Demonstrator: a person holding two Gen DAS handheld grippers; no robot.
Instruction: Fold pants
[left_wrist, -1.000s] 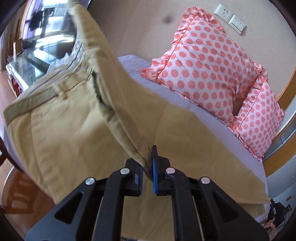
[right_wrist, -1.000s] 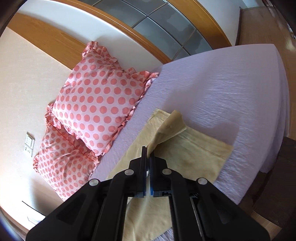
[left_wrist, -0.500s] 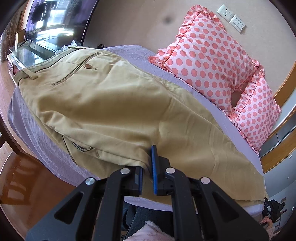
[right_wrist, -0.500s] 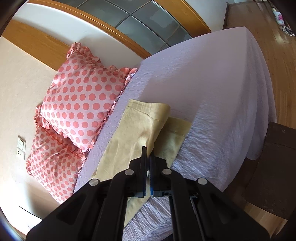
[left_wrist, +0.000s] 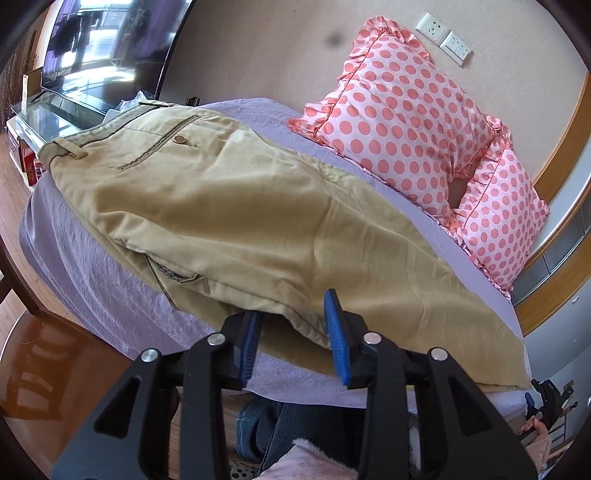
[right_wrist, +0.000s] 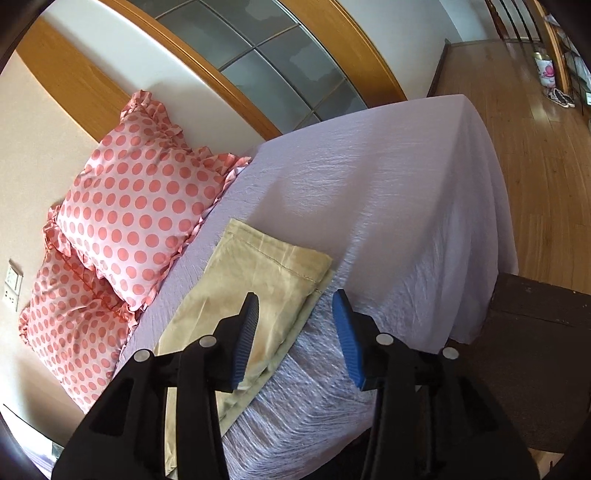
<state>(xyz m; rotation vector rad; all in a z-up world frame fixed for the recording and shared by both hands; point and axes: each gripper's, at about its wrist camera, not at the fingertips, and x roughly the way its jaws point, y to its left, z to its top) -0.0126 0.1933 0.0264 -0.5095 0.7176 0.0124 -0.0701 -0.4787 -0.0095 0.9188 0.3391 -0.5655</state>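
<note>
Tan pants (left_wrist: 240, 206) lie lengthwise on the lilac bed, folded leg over leg, waistband and back pocket at the far left. My left gripper (left_wrist: 293, 332) is open at the near edge of the pants, its blue pads either side of the seat seam, holding nothing. In the right wrist view the stacked leg hems (right_wrist: 266, 273) lie flat near the bed's near edge. My right gripper (right_wrist: 297, 332) is open just above the hems' right edge and empty.
Two pink polka-dot pillows (left_wrist: 406, 110) (right_wrist: 136, 206) lean on the wall behind the pants. The lilac bed sheet (right_wrist: 388, 206) stretches right of the hems. A TV and glass stand (left_wrist: 74, 66) sit beyond the waistband. Wooden floor (right_wrist: 535, 147) surrounds the bed.
Both grippers carried one leg over onto the other, laid it down and then opened, letting go of the cloth. The pants now lie flat, folded in half lengthwise.
</note>
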